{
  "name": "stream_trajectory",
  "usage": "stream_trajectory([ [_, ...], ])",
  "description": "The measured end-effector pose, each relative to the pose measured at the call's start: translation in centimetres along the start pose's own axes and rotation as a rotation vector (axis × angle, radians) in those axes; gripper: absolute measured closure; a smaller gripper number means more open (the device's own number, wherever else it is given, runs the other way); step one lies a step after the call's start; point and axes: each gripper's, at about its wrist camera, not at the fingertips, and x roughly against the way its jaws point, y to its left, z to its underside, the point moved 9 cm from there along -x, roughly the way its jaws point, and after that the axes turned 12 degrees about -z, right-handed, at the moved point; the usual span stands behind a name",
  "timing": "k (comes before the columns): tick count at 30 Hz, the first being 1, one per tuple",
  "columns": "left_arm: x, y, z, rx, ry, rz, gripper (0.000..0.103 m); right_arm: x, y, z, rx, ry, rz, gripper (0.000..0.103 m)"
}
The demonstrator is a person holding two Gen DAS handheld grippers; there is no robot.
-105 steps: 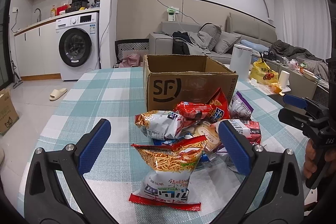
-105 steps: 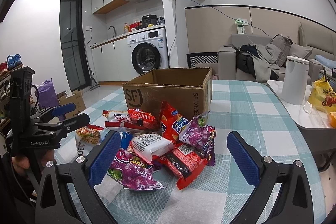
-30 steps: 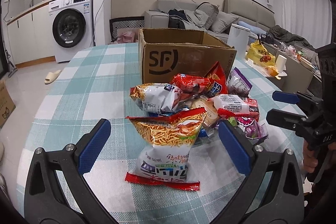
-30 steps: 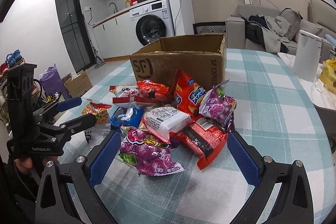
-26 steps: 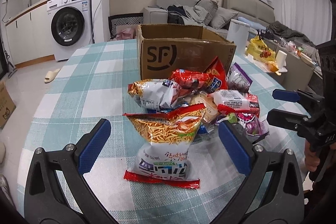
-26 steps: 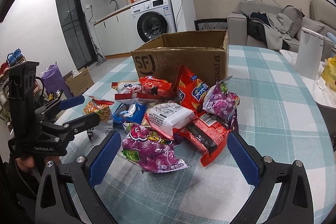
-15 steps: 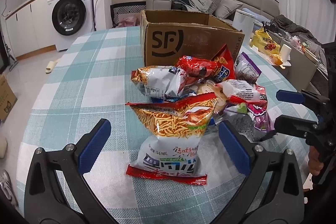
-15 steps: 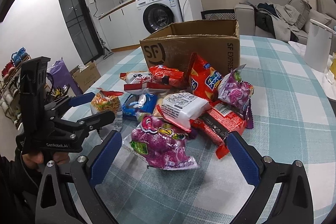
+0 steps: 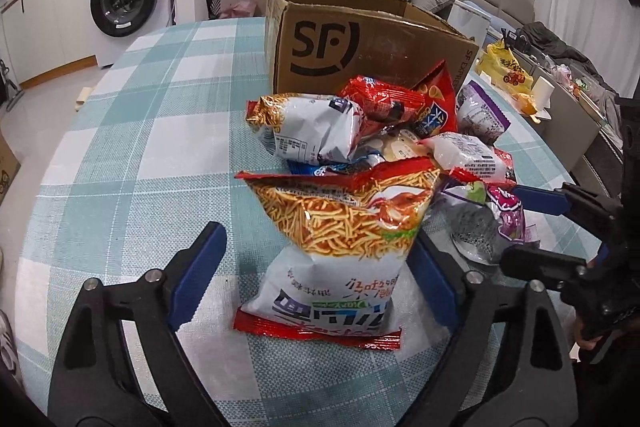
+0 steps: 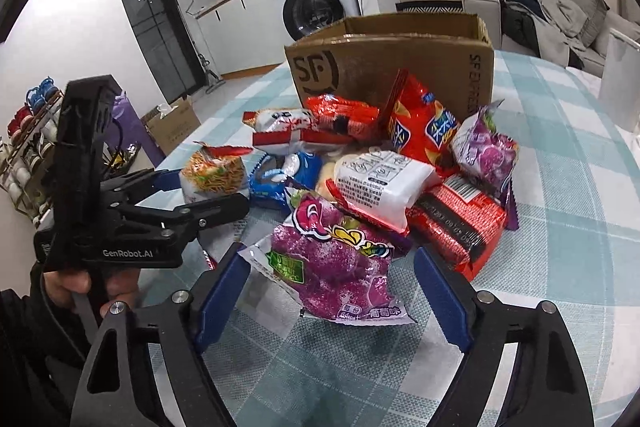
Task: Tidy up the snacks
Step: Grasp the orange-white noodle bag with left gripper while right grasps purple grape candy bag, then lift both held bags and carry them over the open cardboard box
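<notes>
1. Left tongs (image 9: 316, 267), lower centre of the left wrist view, have just been closing around the noodle-snack bag (image 9: 340, 227), pads not yet pressing.
2. Right tongs (image 10: 332, 291), lower centre, likewise closing around the purple candy bag (image 10: 332, 259), ungripped.
3. Both bags lie on the checked tabletop (image 9: 140, 147), before the cardboard box (image 9: 360, 43).

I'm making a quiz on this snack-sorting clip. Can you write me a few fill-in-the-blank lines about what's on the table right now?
1. The cardboard box behind the snack pile bears the printed letters ____.
2. Between the left gripper fingers lies a bag picturing fried ____.
3. The bag between the right gripper fingers is mostly ____ in colour.
4. The tablecloth has a ____ pattern.

Missing words: SF; noodles; purple; checked
</notes>
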Motion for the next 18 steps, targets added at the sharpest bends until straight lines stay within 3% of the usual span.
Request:
stream_trajectory([
  [3,-0.1,-0.2,0.0,-0.004,0.004,0.010,0.020,-0.6,-0.5,0.1,-0.022,0.011,0.002,0.017],
  [10,-0.2,-0.7,0.1,-0.022,0.013,0.035,0.054,-1.7,-1.1,0.2,-0.052,0.030,0.004,0.024],
  [18,1.0,-1.3,0.2,-0.046,-0.025,0.050,0.059,-2.1,-1.1,0.3,-0.059,0.038,0.015,0.037],
])
